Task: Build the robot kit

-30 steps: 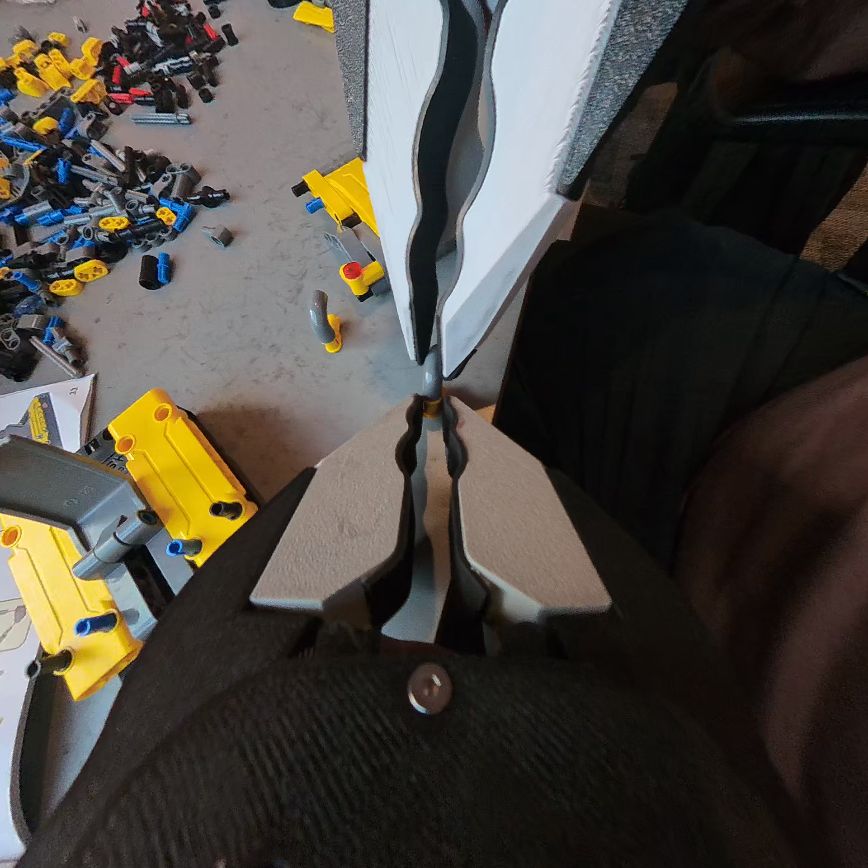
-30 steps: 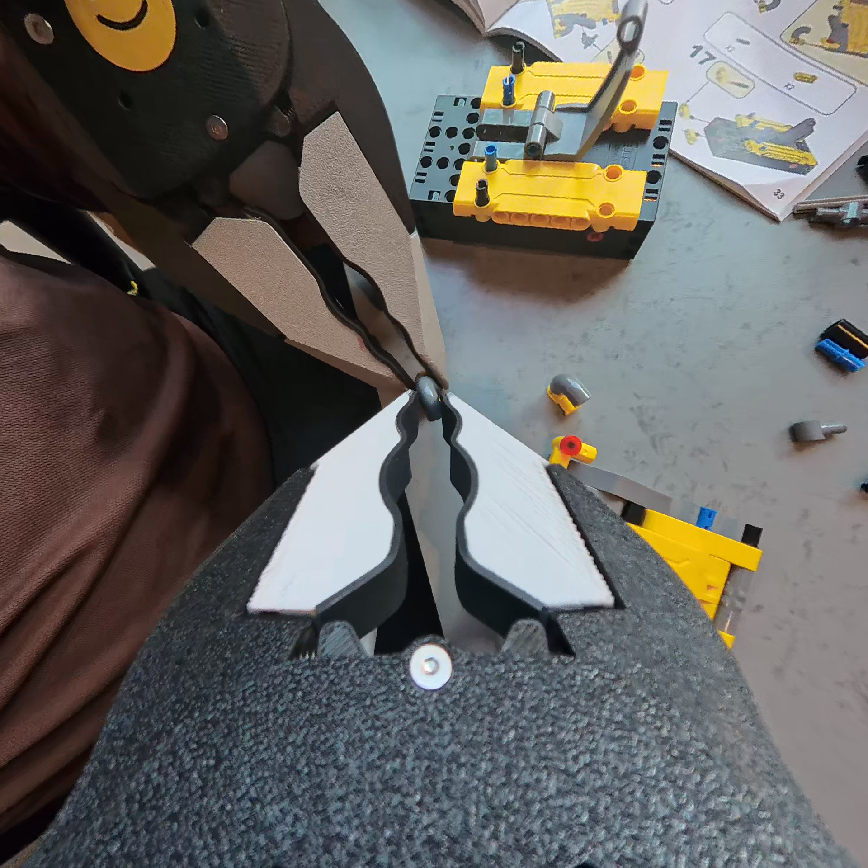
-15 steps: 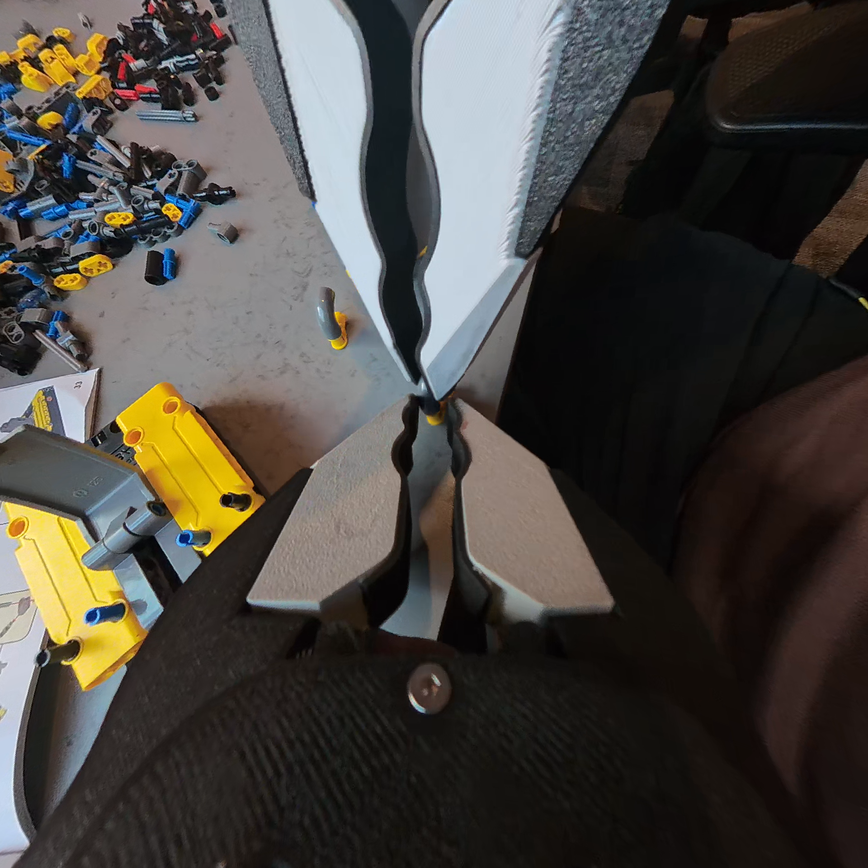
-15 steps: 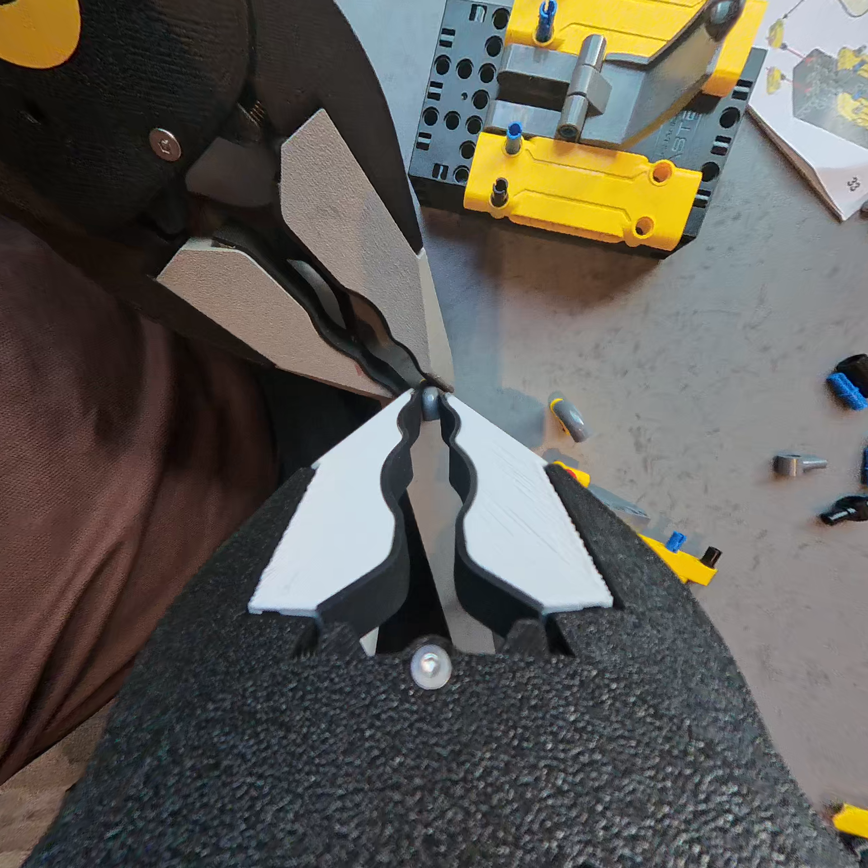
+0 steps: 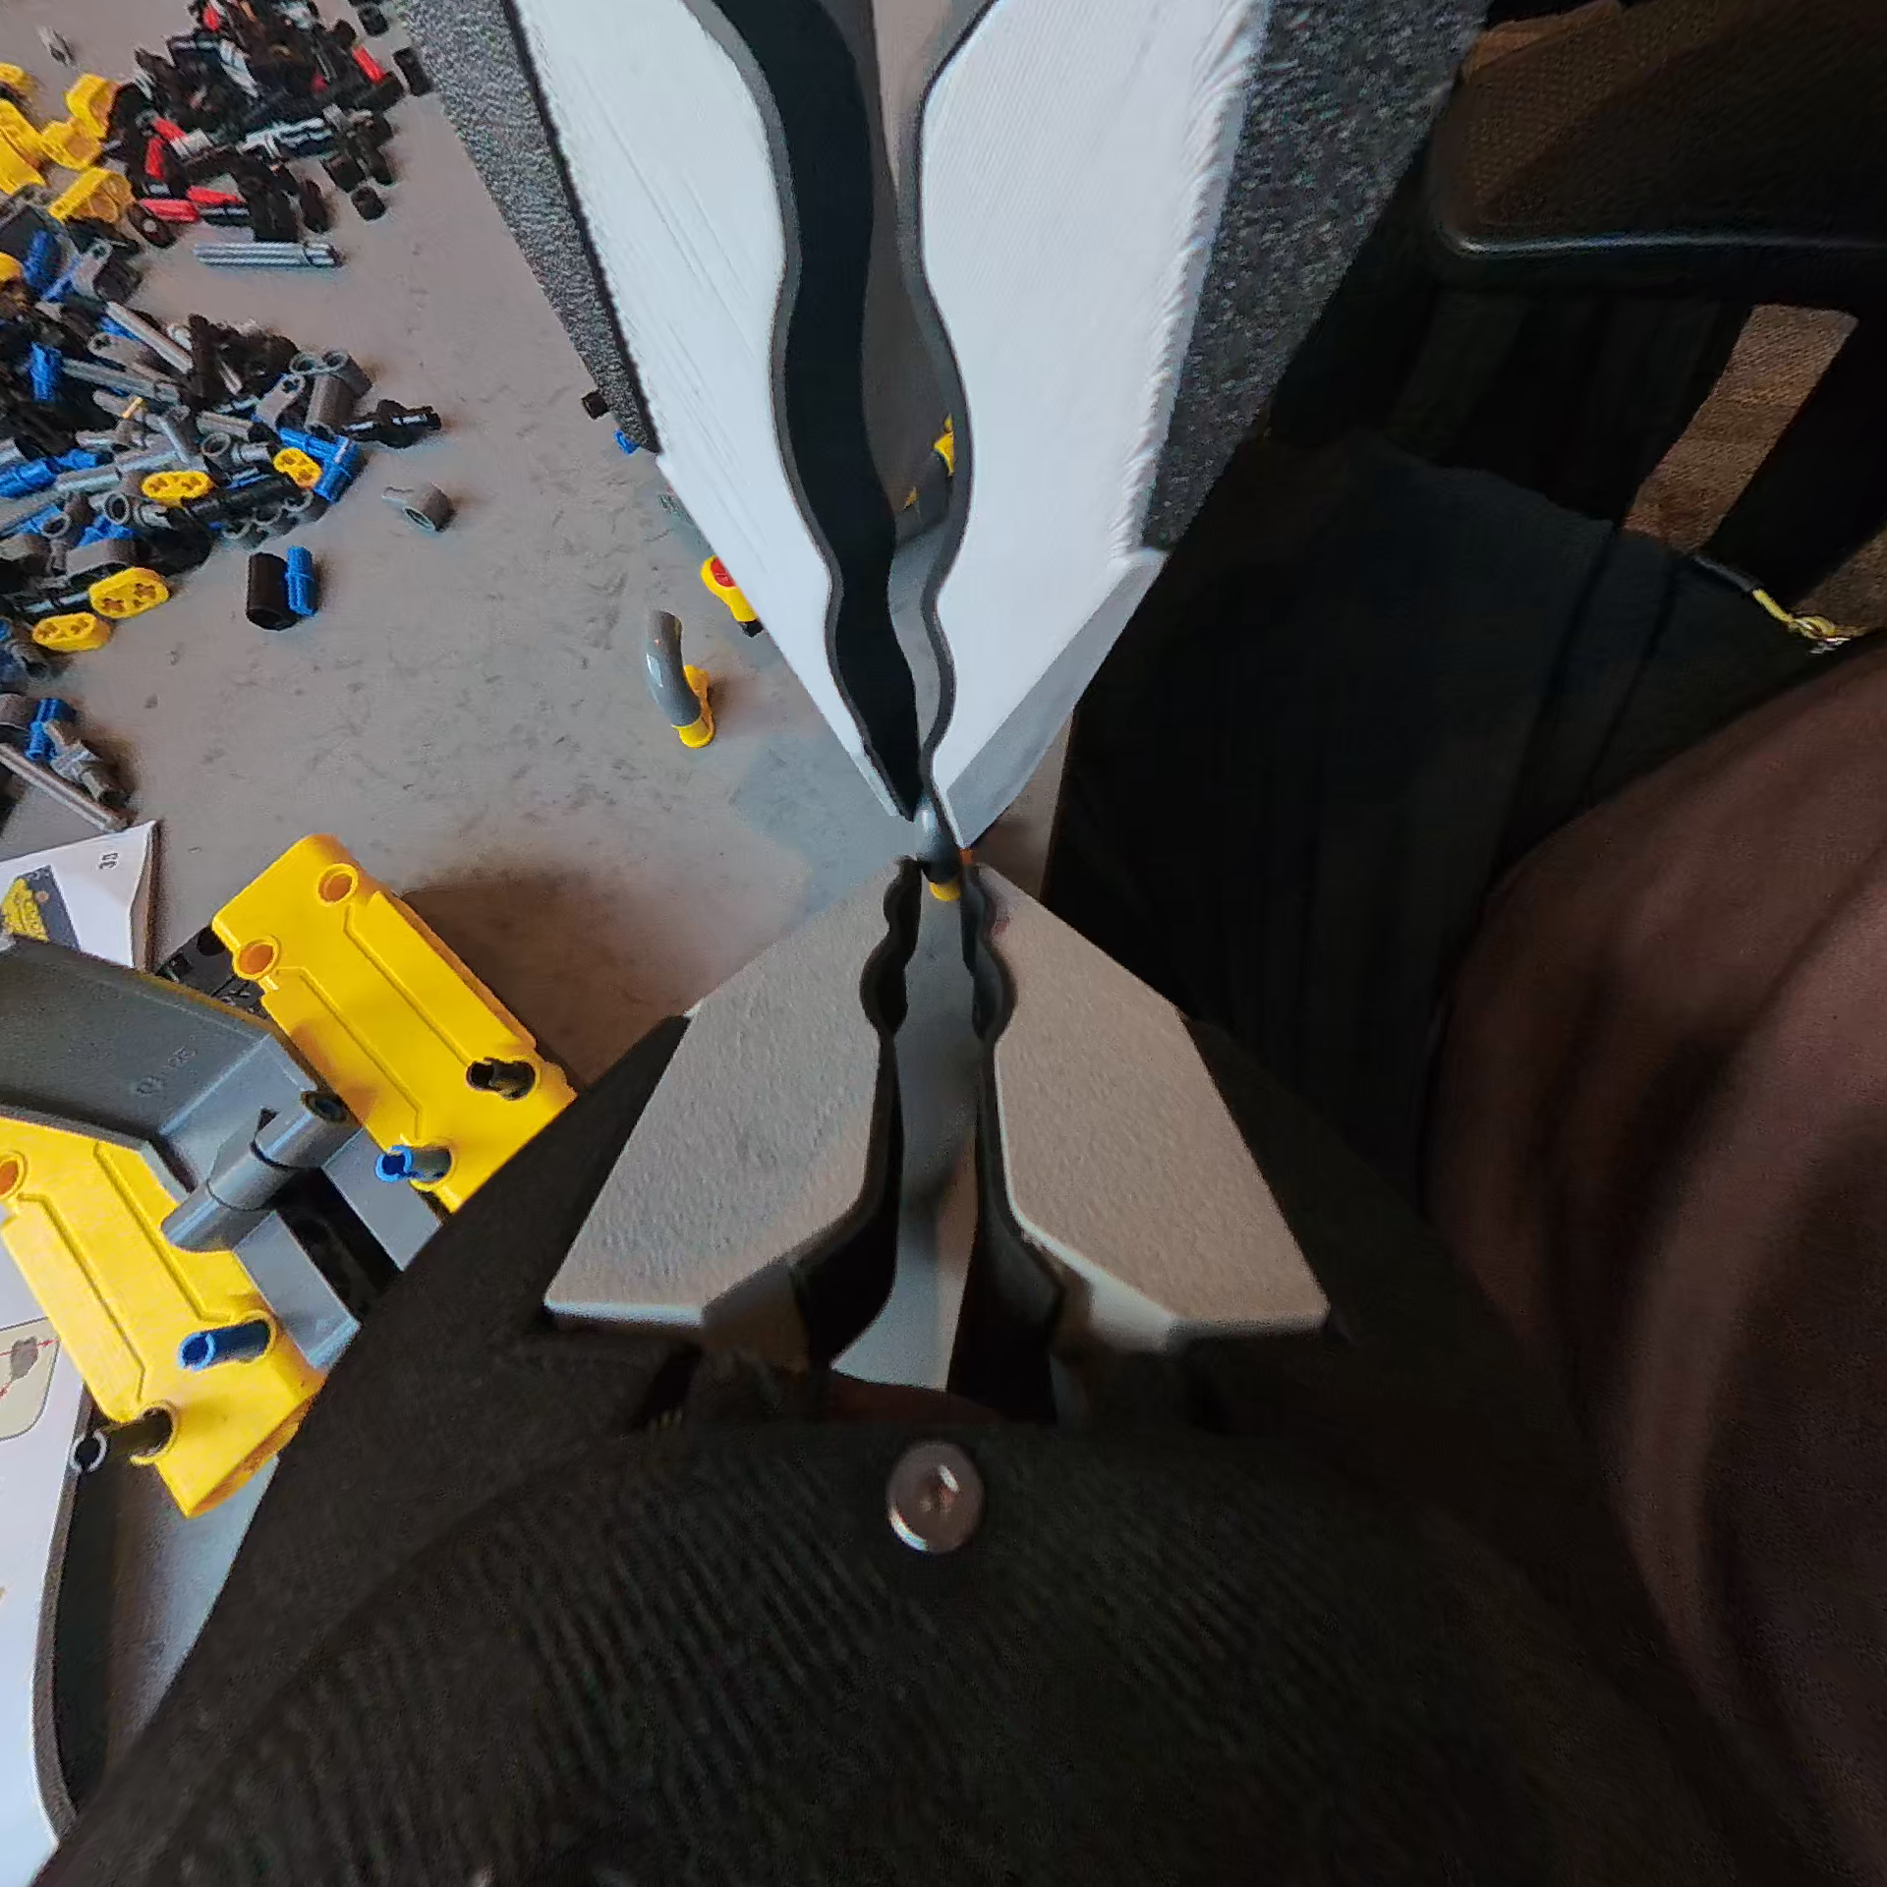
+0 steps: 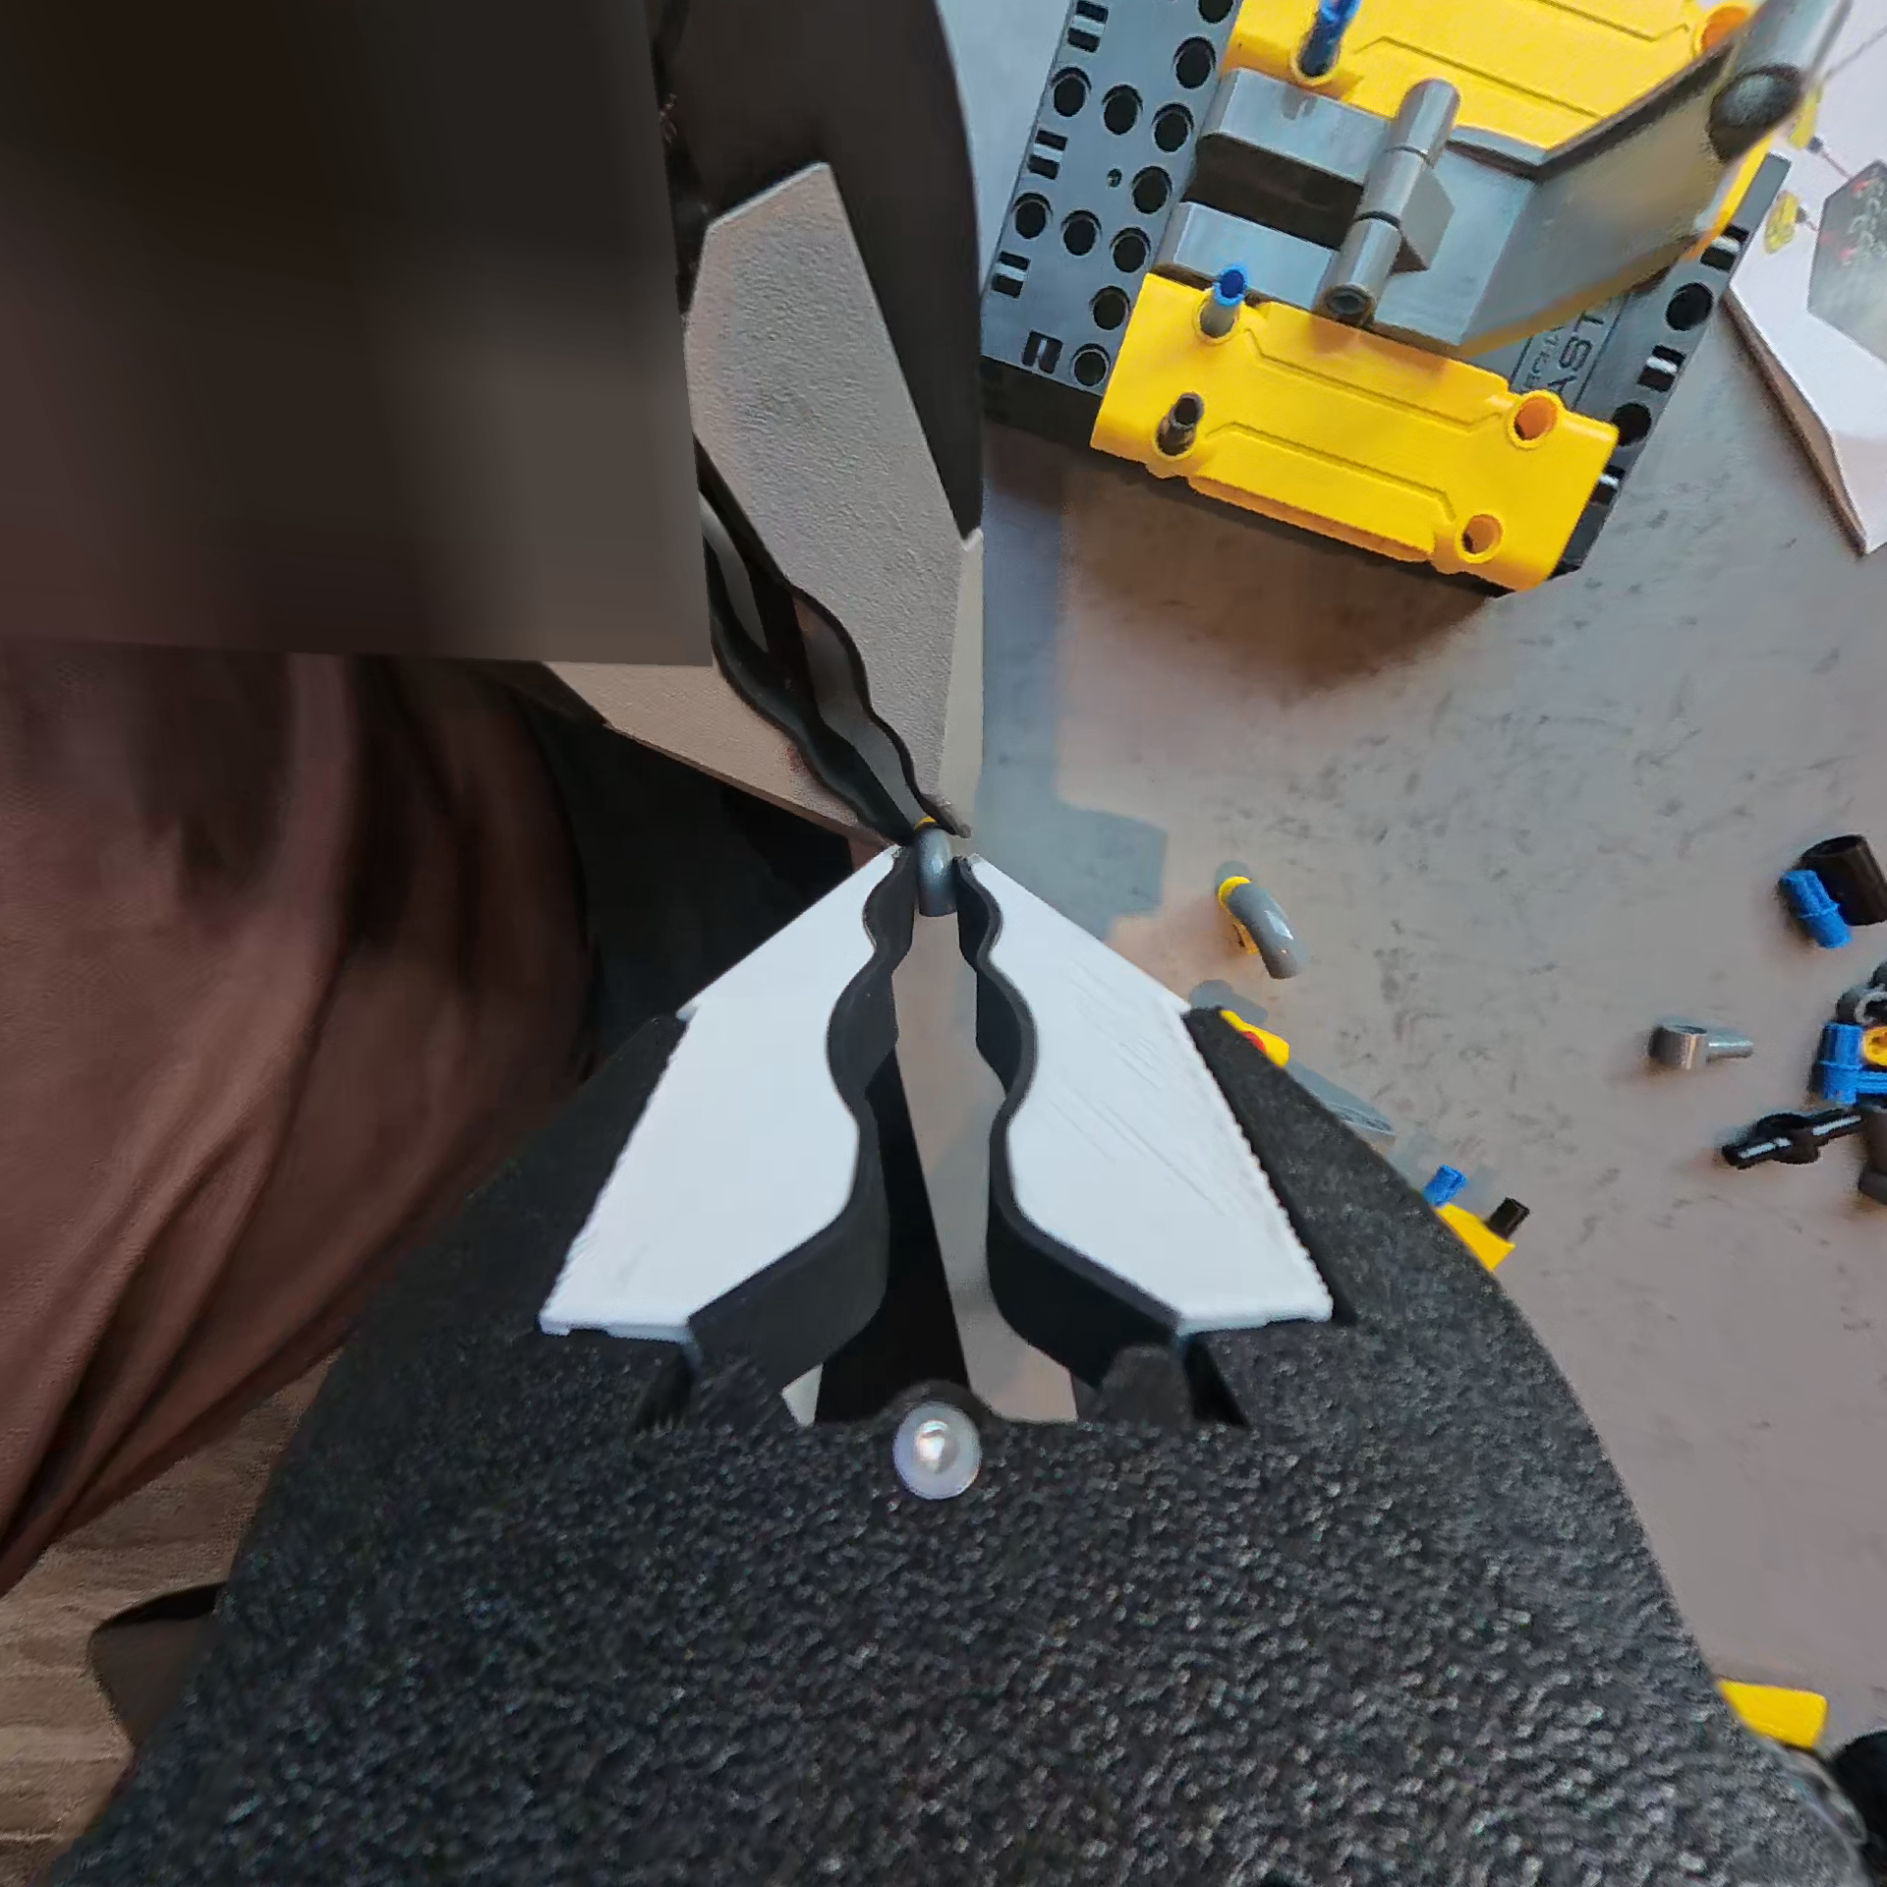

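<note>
The left hand-held gripper (image 5: 934, 893), with grey fingers on a black ribbed body, and the right hand-held gripper (image 6: 934, 868), with white fingers on a black speckled body, meet tip to tip above the near edge of the grey bench (image 5: 490, 694). Between them sits one small joined plastic piece: a grey curved connector (image 6: 934, 880) with a yellow end (image 5: 945, 886). The right hand-held gripper is clenched on the grey connector; the left is clenched on the yellow end. The piece is held clear of the bench, beside a person's brown-clothed lap (image 6: 255, 970). On the bench, to the far side of the grippers, stands a partly built assembly (image 6: 1358, 419) of yellow plastic panels and a grey curved panel on a black perforated frame, with blue and black pins projecting. A white printed instruction booklet (image 6: 1828, 388) lies just beside it. A second loose grey curved connector with yellow end (image 5: 674, 684) lies near the grippers. A heap of small black, blue, yellow and red plastic parts (image 5: 153, 408) lies well apart.
</note>
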`<act>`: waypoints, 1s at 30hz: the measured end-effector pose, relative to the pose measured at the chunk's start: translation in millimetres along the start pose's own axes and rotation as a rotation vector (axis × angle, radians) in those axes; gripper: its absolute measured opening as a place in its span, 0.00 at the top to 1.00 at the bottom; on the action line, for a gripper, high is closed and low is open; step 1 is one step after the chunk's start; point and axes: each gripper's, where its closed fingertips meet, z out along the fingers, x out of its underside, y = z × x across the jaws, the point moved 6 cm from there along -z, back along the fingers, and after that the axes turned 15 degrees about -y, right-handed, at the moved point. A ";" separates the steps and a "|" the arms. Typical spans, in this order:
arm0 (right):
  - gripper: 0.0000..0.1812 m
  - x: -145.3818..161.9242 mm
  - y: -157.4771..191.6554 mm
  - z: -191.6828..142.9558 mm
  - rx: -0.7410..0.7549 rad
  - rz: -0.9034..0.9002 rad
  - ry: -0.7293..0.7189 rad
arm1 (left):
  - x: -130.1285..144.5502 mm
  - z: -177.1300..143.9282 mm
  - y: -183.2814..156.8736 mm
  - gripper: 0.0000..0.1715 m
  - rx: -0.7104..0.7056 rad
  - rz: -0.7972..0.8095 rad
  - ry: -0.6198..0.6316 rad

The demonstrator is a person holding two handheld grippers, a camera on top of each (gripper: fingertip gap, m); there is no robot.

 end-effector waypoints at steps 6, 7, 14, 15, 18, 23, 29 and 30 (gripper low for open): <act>0.96 -0.2 1.9 1.2 -0.002 -0.062 -0.034 | -1.3 -1.6 1.9 0.97 0.021 -0.052 -0.023; 0.96 0.1 2.1 1.1 -0.001 -0.074 -0.042 | -1.2 -1.7 2.0 0.97 0.022 -0.056 -0.025; 0.96 3.3 1.5 -2.7 -0.002 -0.101 -0.090 | -1.2 -0.5 2.1 0.97 0.016 -0.052 -0.025; 0.96 3.4 1.0 -4.2 -0.004 -0.098 -0.096 | -1.2 -0.5 2.1 0.97 0.015 -0.052 -0.025; 0.97 2.7 1.4 -5.6 -0.003 -0.110 -0.100 | -1.2 -0.3 2.4 0.97 0.016 -0.057 -0.025; 0.97 -0.8 3.2 -3.3 -0.016 -0.137 -0.069 | -1.4 0.7 1.4 0.97 0.013 -0.046 -0.025; 1.00 -1.5 0.6 0.0 -0.042 -0.114 -0.027 | -2.1 3.9 -0.8 0.97 0.005 -0.034 -0.020; 1.00 -1.6 1.1 -0.1 -0.036 -0.124 -0.026 | -2.0 3.9 -0.8 0.97 0.006 -0.034 -0.021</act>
